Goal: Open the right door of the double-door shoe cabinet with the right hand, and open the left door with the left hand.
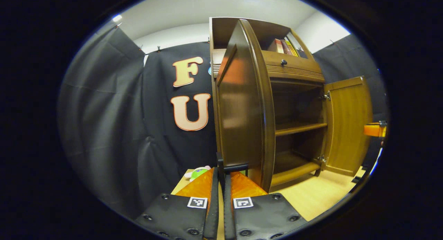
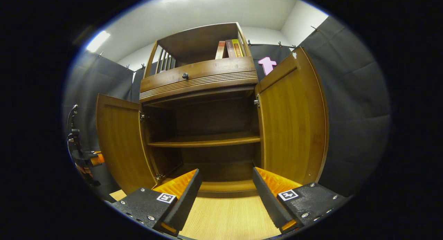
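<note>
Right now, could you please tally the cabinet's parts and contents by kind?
Doors, both open: 2
Knobbed drawer: 1
Inner shelf: 1
Books up top, at least: 3
Total: 7

1. You've got one shoe cabinet (image 2: 199, 77) in front of you.
2. Two doors, both swung open: left door (image 2: 119, 143), right door (image 2: 292, 122).
3. One inner shelf (image 2: 207, 140) behind them.
4. One drawer knob (image 2: 185, 75) above.
5. Three books (image 2: 229, 48) standing in the top bay.
6. One soft toy (image 1: 197, 172) on the floor by the left door.
7. Two grippers: left gripper (image 1: 221, 171), right gripper (image 2: 225, 177).
</note>
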Action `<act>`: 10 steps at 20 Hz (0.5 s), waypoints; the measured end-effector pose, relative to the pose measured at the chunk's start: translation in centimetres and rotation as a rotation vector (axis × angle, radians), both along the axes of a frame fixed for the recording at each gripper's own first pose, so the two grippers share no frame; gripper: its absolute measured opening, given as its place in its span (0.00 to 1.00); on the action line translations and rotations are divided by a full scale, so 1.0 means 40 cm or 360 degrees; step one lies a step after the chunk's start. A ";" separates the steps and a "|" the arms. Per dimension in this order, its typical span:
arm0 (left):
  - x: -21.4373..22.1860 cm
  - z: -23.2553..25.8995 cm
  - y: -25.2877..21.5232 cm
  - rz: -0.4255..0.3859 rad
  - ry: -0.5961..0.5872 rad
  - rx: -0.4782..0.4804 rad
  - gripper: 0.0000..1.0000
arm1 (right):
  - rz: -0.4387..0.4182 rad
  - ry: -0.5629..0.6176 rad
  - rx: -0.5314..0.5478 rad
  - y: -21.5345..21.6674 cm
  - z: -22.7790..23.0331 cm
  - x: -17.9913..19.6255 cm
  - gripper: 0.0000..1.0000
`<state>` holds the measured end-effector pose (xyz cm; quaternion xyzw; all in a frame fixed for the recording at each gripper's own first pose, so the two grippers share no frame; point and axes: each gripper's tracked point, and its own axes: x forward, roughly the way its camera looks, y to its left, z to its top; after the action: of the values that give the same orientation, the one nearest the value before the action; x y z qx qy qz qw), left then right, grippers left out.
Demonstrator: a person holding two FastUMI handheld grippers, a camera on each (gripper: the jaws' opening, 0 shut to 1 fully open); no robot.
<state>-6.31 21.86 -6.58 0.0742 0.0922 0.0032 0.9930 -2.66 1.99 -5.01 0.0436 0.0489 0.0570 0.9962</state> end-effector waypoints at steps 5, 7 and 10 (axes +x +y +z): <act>0.005 0.009 0.129 -0.0171 0.0068 -0.0183 0.10 | -0.0017 -0.0008 -0.0050 0.012 0.011 -0.003 0.92; -0.014 0.004 0.130 -0.0214 0.0107 -0.0111 0.10 | -0.0015 0.0004 -0.0042 0.023 0.009 -0.003 0.92; -0.099 0.027 0.119 -0.0169 0.0102 -0.0011 0.12 | 0.0008 0.0006 -0.0040 0.042 0.003 0.001 1.00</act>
<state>-10.26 26.63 -5.52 0.0756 0.1199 -0.0522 0.9885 -2.62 3.68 -4.88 0.0309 0.0516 0.0588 0.9965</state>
